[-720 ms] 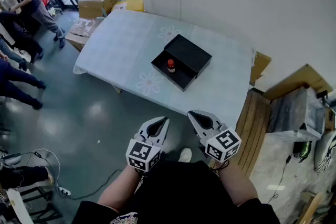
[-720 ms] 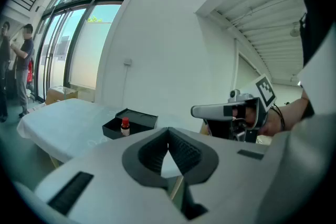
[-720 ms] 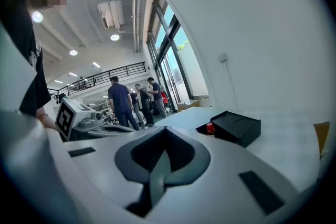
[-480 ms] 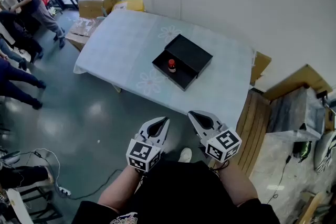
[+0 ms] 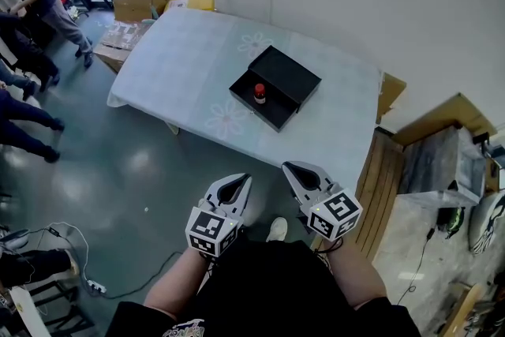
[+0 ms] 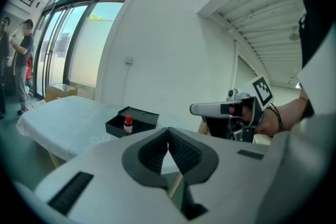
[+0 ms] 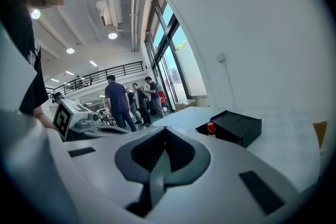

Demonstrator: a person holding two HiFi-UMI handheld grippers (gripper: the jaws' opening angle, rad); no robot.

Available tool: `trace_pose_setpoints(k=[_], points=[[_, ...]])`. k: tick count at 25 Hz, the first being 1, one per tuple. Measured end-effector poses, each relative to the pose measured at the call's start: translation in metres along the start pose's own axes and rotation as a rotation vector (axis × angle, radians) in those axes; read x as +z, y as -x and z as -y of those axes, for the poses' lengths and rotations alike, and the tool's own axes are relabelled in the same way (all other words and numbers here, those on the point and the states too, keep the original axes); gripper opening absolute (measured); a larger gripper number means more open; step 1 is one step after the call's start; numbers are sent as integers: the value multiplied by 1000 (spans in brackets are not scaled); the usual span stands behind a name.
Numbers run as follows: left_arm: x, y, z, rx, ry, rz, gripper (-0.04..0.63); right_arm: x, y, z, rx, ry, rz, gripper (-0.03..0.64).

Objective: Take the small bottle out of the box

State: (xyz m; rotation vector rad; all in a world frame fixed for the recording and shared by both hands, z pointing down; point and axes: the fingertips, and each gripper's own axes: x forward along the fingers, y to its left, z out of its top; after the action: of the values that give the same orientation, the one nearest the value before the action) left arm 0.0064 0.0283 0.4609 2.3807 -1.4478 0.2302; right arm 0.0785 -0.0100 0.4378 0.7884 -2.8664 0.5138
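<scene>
Left tool (image 5: 244, 182) and right tool (image 5: 289, 169) stay shut.

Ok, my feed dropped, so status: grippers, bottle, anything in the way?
Left gripper and right gripper shut, empty, short of the table. Small bottle upright in open black box. Nothing blocking.

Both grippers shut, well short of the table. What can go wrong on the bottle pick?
1. The left gripper and right gripper are both shut. Reaching in like that would likely tip the upright bottle rather than grip it.
2. The bottle is small and stands inside the box walls, so a jaw may catch a wall and drag the box across the cloth.
</scene>
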Motion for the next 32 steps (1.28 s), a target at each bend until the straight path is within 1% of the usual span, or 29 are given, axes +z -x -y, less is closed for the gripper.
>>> trace_pose_setpoints(k=[8,12,18,25,28,32], points=[[1,12,-19,-24,-5,-7,28,-1,-19,-11,-22,0,-4,23],[-1,15,-28,-51,-17,-13,28,-2,-30,-15,-39,-2,-9,23],[-3,22,-45,-80,-6,-23,28,-4,-48,-22,-70,-5,-15,23],[-4,27,-63,-128,-23,-23,28,-5,-72,-26,-104,-9,-19,23],[-4,30,-73,-147,-18,-28,28,-5,-85,-28,-121,-9,-19,23],[-2,36,-84,-179,-39,-26,28,-3,-100,-29,-153,-5,-17,23]])
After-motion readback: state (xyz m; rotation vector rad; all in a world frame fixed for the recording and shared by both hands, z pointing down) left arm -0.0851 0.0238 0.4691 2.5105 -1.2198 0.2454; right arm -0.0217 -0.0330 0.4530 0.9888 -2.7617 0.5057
